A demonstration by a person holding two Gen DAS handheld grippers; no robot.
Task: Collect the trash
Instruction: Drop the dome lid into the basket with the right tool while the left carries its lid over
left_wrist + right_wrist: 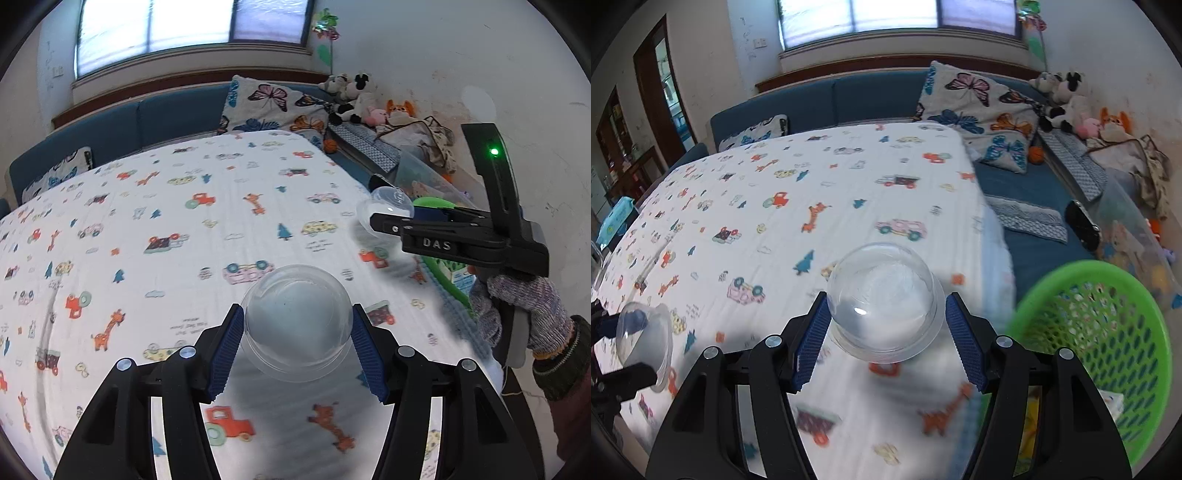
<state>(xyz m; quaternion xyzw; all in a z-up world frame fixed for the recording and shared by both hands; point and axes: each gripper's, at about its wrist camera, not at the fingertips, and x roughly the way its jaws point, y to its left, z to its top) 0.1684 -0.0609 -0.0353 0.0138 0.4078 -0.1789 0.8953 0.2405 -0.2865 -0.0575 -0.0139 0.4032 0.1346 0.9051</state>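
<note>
Clear dome lids (297,325), glossy, gripper-held

Right gripper (884,332): two black fingers with blue ribbed pads (812,343) closed against a clear plastic dome lid (882,301), one pad on each side.
Dome lid: transparent, rounded top facing the camera, flat rim at its base.
Surface below: a white bedsheet (798,192) printed with tractors, giraffes, cars and trees.
Green basket (1108,325): mesh plastic, lower right, beside the edge of the sheet; paper items show through its wall.
Left gripper (613,354): at the far left edge, holding a second clear dome lid (646,339).
Background: blue sofa (849,99), butterfly cushion (979,110), plush toys (1067,99) in the corner, window (897,14) above.
</note>
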